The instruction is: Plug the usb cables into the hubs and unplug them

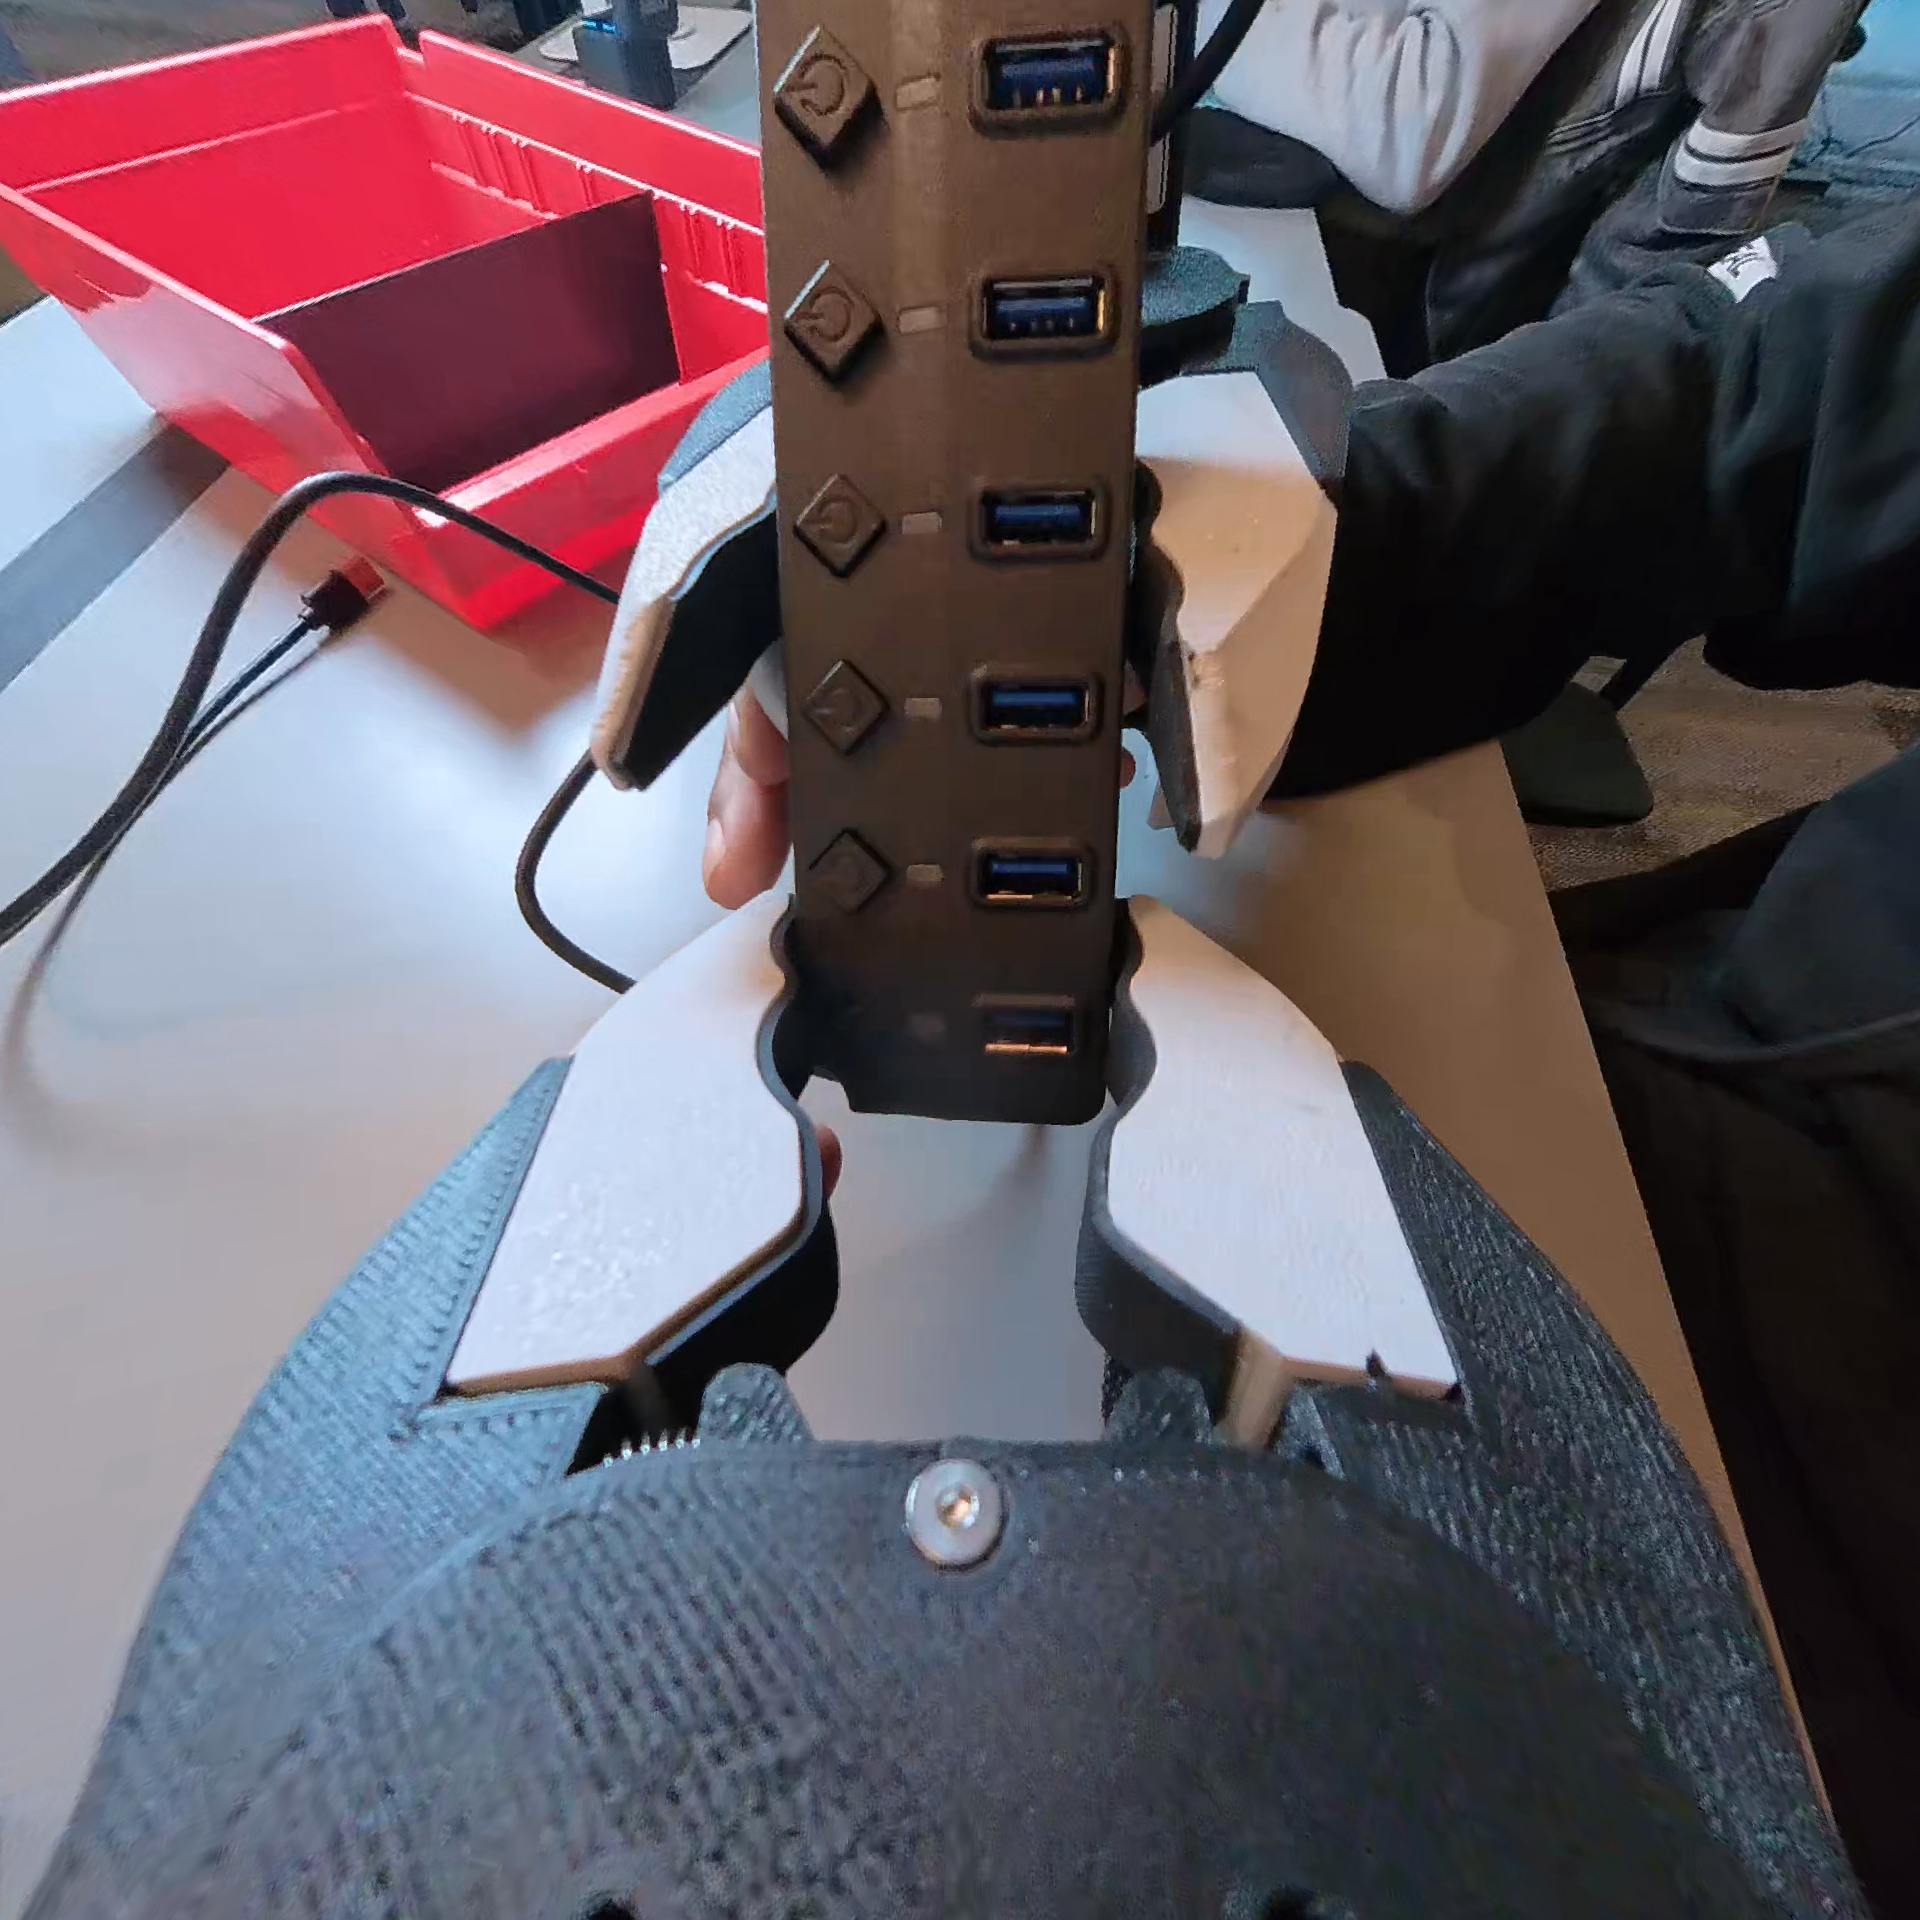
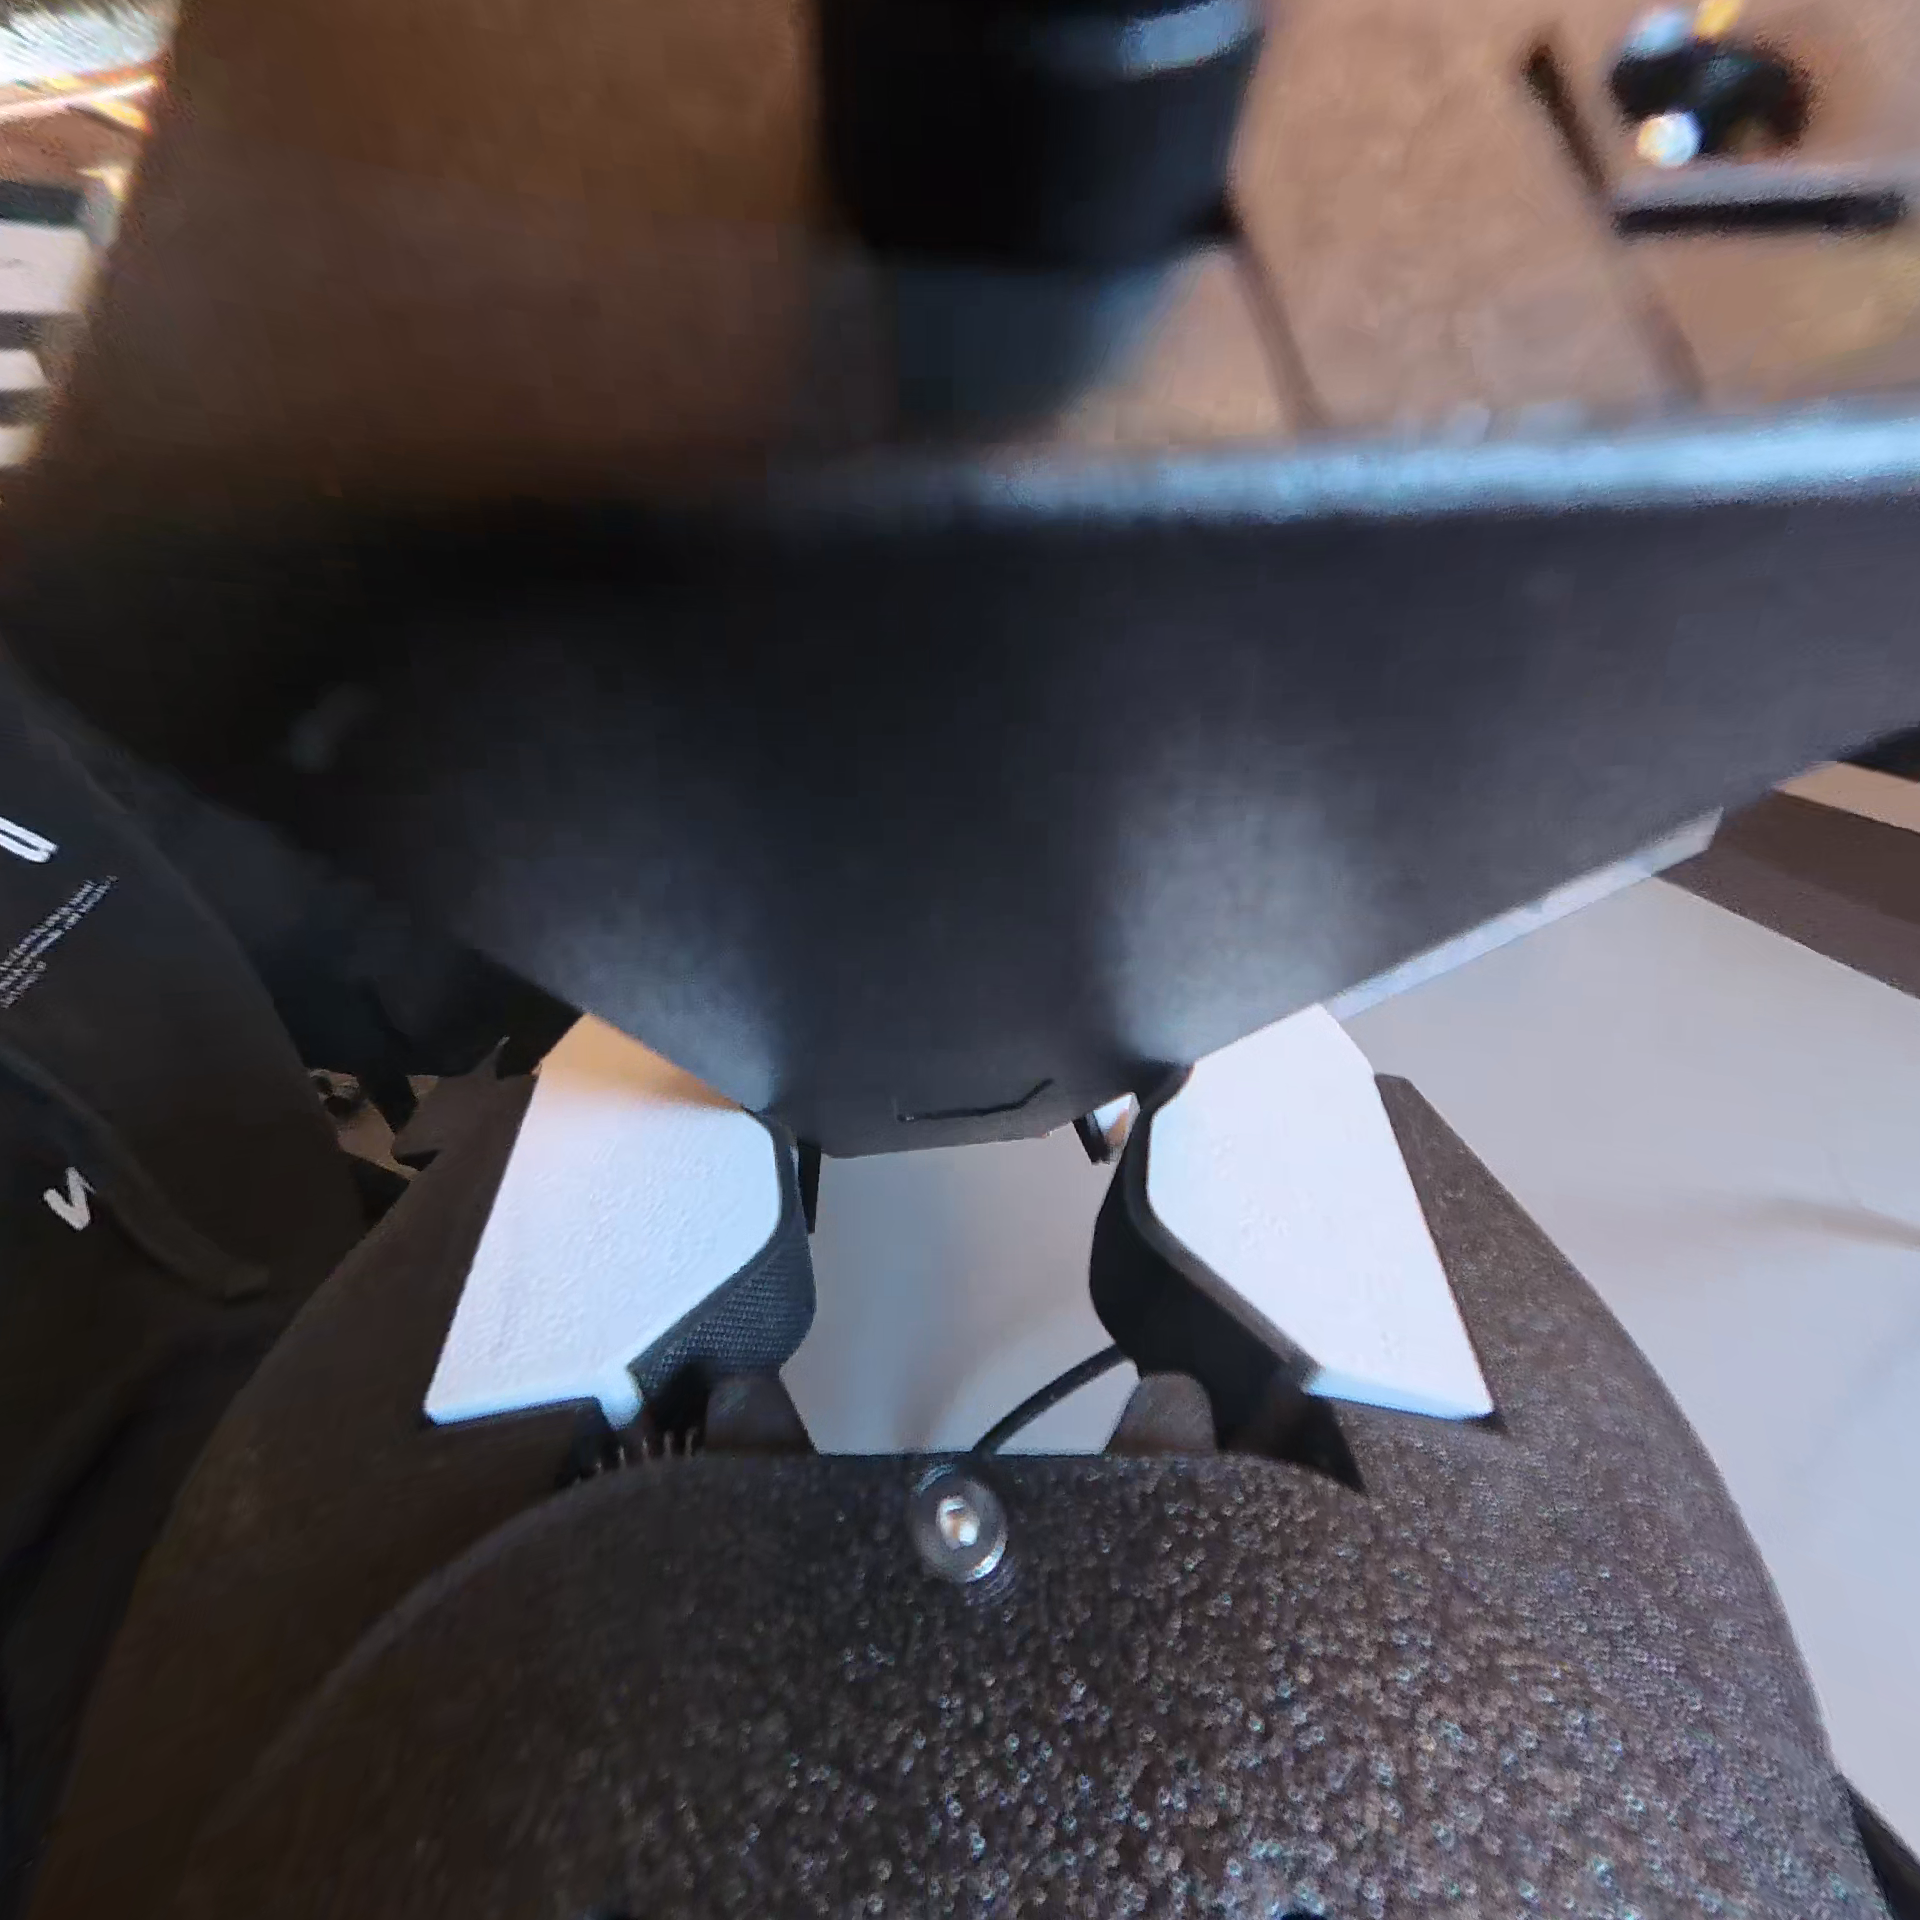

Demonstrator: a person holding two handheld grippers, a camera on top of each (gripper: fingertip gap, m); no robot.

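two grippers, one usb hub

left gripper (image 1: 961,997): pinched on near end of dark usb hub (image 1: 935,582), lowest port between fingertips. right gripper (image 2: 961,1127): clamped across hub's sides farther along. all visible ports empty. black usb cable (image 1: 208,644) loose on table (image 1: 312,935), left, beside red bin (image 1: 364,260).

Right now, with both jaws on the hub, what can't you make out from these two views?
- USB hub: far end cut off by the top edge, left wrist view.
- Cable: other end leaves the left edge.
- Right wrist view: hub underside fills the frame, blurred; ports hidden.
- Red bin: floor partly hidden by its divider.
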